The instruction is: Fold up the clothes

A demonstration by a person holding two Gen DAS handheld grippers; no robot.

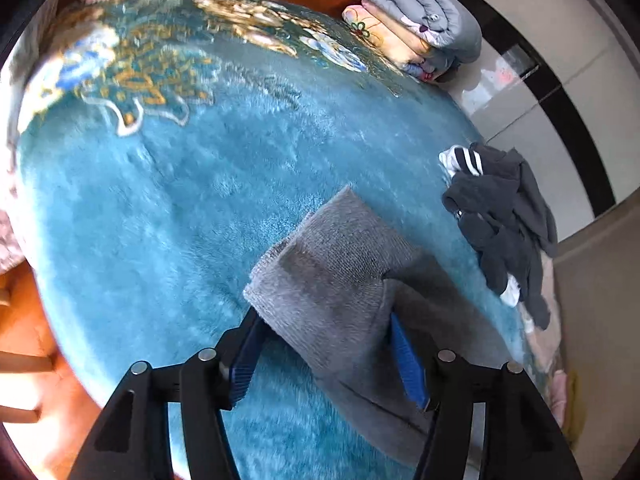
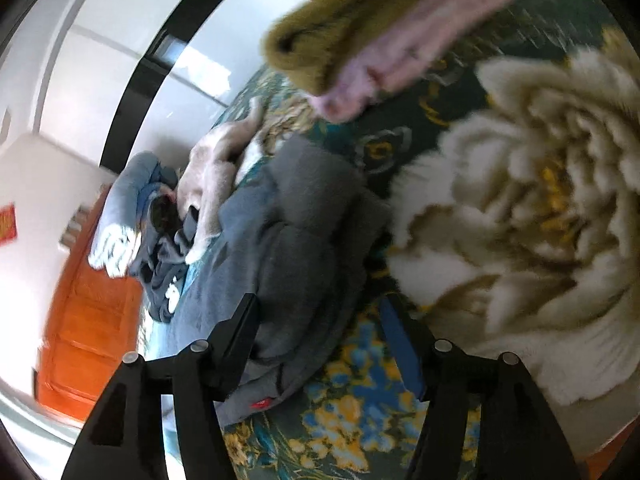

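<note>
Teal floral blanket (image 1: 160, 208) covers bed. Left gripper (image 1: 324, 344) wide apart, gray sock (image 1: 340, 272) between fingers. Right gripper (image 2: 320, 320) wide, straddling gray garment (image 2: 296, 232). Dark socks (image 1: 504, 224) near edge.

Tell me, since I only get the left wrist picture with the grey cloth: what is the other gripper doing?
Observer: The right gripper is open, with a fold of a grey garment between its fingers.
Operator: Anything marked on that garment?
Observer: A small red tag near its hem.
Operator: What lies beside it?
Observer: A big cream flower printed on the blanket.
</note>
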